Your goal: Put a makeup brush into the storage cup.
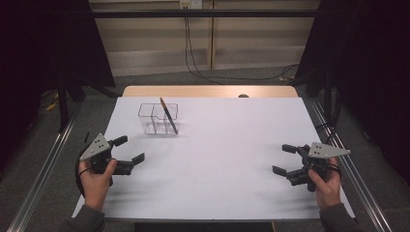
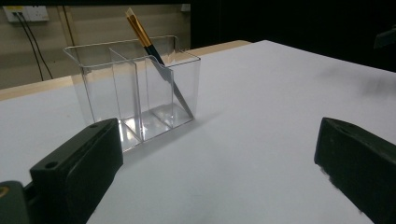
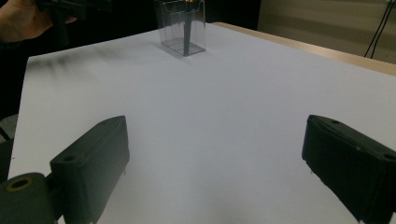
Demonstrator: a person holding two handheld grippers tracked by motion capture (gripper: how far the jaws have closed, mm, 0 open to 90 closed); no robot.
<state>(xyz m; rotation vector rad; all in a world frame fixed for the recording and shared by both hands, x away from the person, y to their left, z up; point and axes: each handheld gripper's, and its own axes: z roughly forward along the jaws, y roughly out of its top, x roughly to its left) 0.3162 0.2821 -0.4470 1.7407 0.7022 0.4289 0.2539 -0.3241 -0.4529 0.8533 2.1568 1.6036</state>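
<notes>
Both pairs of jaws gape, empty: left gripper (image 1: pixel 129 151) near-left, right gripper (image 1: pixel 285 159) near-right. Far-left, the brush (image 2: pixel 154 51) leans in the clear organizer (image 2: pixel 135 93)'s right compartment. Looks light, stiff and slick — pinch its upper handle; the holder could tip.

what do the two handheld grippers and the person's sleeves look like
Both the left gripper and right gripper are black, each with two blocky jaws and a grey three-cornered plate with small dark holes on top. A dark cable loops at each. The sleeves are grey-green.
</notes>
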